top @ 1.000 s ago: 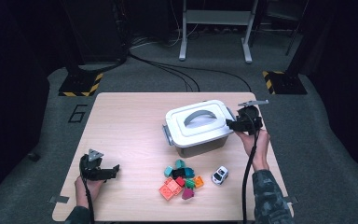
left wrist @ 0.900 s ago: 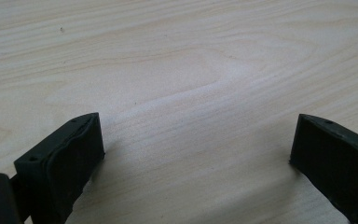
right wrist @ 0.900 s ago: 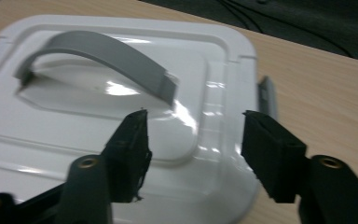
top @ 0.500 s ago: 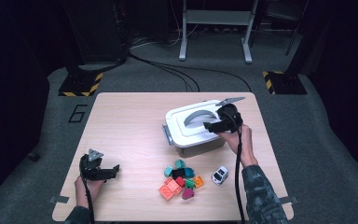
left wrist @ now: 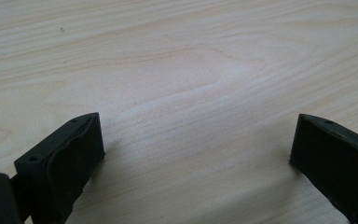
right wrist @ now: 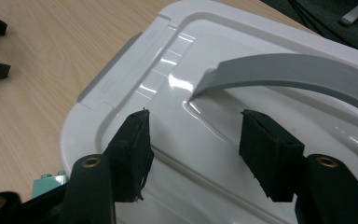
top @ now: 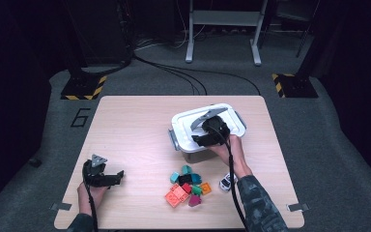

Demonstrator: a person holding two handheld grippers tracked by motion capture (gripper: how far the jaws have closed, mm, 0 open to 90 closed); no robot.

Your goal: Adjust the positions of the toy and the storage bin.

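The wooden bench (top: 135, 130) stands on a grey carpeted floor. On its right half sits a white box (top: 183, 126) with a lid (right wrist: 205, 135) clipped on by grey latches and a curved grey handle (right wrist: 289, 70) arching over the top. The right gripper (top: 204, 140) hangs over the front part of that lid, its cable trailing back along the forearm. In the right gripper view its jaws point down at the glossy lid with a gap between them; they have just been closing in, and nothing is between the pads but the bare lid surface. The near end of the handle lies just beyond the jaw tips, a little ahead and above, not touched. The right hand (top: 232, 150) reaches in from the bench's front edge, the forearm in a patterned sleeve (top: 258, 205) angled up and to the left.

The left gripper (top: 116, 176) rests low near the front left of the bench, well apart from the box, held in the left hand (top: 91, 193). Its jaws stand wide and released over plain wood in the left gripper view, gripping nothing.

In front of the box lies a small heap of coloured bricks (top: 186, 186), teal, red, orange and green. Just to their right, beside the right forearm, sits a little white toy car (top: 227, 182).
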